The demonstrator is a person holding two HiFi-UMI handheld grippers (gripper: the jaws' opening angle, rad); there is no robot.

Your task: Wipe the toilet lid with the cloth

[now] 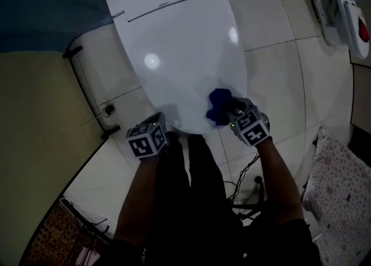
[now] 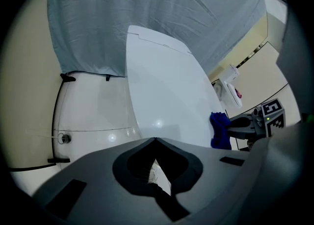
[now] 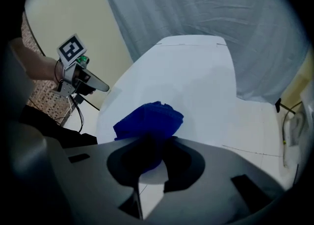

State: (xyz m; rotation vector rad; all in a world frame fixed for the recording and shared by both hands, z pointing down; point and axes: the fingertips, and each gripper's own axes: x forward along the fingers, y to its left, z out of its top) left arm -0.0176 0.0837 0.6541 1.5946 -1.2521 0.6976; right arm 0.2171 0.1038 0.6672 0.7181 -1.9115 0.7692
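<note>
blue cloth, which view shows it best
The right gripper view: the cloth sits large and central, bunched in the jaws. The head view shows a small dark clump; the left gripper view, a patch far right.

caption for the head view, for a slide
Right gripper holds a blue cloth on the front end of the closed toilet lid; left gripper, shut and empty, hovers at its edge.

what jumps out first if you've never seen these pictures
The closed white toilet lid fills the middle of the head view. A blue cloth sits at its near edge, clamped in the right hand-held gripper. The left hand-held gripper hovers shut and empty nearby.
</note>
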